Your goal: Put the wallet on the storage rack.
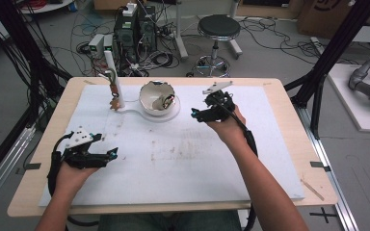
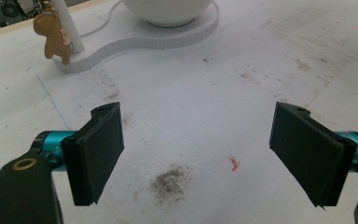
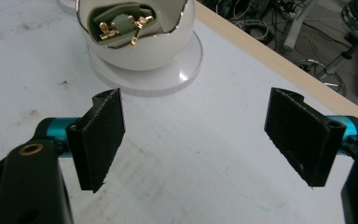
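A white egg-shaped bowl (image 1: 157,97) with a broken-looking rim stands on a white stand base (image 1: 135,113) at the back of the mat. Inside the bowl (image 3: 135,37) lies a green insert with small gold pieces (image 3: 121,27). A white post (image 1: 114,77) rises from the base's left end, and a tan gingerbread-shaped charm (image 2: 53,35) hangs beside it. My right gripper (image 1: 196,113) hovers open just right of the bowl, nothing between its jaws. My left gripper (image 1: 110,155) stays open low at the mat's front left, with only bare mat between its jaws.
A white mat (image 1: 173,154) with smudges covers the wooden table (image 1: 289,103). Behind the table are a black stool (image 1: 218,29), computer boxes (image 1: 134,29) and many cables on the floor. Black frame posts (image 1: 327,57) stand at the right.
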`<move>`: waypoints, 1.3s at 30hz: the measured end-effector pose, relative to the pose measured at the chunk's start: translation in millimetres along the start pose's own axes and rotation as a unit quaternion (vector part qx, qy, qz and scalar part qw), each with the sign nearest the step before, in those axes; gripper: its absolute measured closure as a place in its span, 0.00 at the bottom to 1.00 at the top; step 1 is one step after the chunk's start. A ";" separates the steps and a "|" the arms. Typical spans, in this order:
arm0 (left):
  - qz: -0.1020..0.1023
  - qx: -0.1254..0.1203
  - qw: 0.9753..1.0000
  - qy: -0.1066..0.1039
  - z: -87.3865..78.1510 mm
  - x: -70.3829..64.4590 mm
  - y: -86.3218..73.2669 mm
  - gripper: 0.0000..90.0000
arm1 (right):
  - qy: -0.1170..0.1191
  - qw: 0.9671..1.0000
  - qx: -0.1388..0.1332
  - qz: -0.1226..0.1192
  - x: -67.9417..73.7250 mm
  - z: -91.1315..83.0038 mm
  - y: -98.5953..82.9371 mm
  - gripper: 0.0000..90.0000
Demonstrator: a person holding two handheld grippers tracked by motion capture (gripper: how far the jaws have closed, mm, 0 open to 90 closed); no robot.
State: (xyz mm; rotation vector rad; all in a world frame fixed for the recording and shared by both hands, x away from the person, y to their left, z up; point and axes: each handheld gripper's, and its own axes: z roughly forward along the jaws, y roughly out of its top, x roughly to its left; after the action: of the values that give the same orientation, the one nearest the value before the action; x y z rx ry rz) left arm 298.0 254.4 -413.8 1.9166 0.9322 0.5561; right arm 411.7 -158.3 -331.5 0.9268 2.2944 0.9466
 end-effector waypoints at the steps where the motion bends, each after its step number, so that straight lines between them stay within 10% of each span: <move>1: 0.000 -0.001 1.000 -0.001 1.1 -0.4 0.7 0.20 | 0.000 1.000 -0.005 0.002 -3.1 -4.4 -5.8 0.23; 39: -0.004 -0.031 0.999 -0.029 17.0 -3.7 6.0 0.20 | -0.002 0.992 -0.070 0.109 -25.7 -44.3 -147.6 0.21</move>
State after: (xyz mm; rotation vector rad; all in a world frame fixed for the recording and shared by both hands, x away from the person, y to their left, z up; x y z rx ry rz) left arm 309.8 240.6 -417.0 1.8631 0.8738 0.5162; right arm 340.7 -274.0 -408.9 1.1336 2.1225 1.1779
